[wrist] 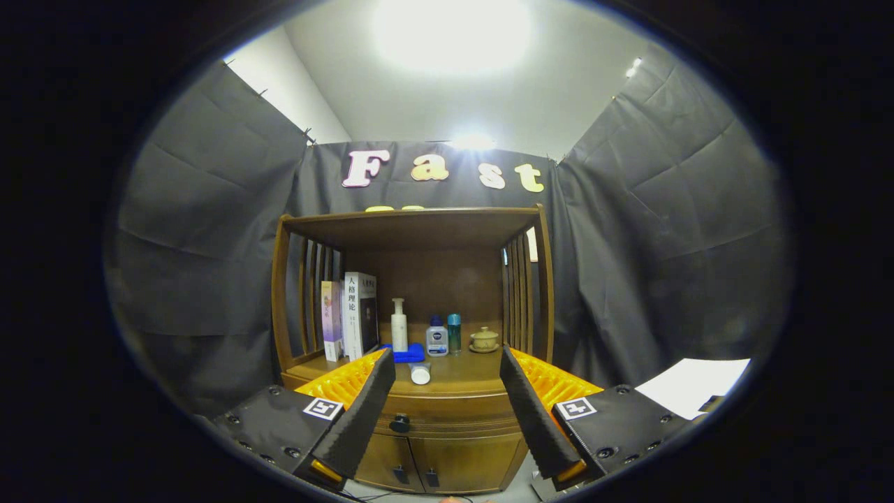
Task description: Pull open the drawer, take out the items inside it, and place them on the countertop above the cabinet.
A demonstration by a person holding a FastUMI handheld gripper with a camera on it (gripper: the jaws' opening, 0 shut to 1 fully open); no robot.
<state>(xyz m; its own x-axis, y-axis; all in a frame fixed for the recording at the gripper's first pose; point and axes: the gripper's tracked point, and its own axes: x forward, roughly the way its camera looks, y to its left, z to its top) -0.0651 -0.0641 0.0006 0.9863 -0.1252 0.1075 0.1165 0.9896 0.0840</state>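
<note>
A wooden cabinet (447,412) is seen straight ahead of the gripper (447,370), set against the booth's dark cloth wall. Its drawer (447,405) is shut, and a dark round knob (399,423) is set on the drawer front, between the fingers and nearer the left one. Below the drawer, two small doors (436,462) with dark pulls are seen closed.

On the countertop (464,374), under an open shelf hutch with slatted sides, several things are lined up. At the left, a few books (349,318) are stood upright. Next, a tall white pump bottle (399,325) is placed behind a blue folded cloth (407,353), and a small white container (420,374) lies on its side near the front edge. Further right, a clear bottle with a blue label (437,339), a slim teal bottle (454,332) and a lidded ceramic cup (483,340) on a saucer are set.

The gripper is held released, its two foam-padded fingers (367,412) spread wide apart with nothing between them. What the drawer contains cannot be told. To the far right, a white sheet (691,384) is seen.
</note>
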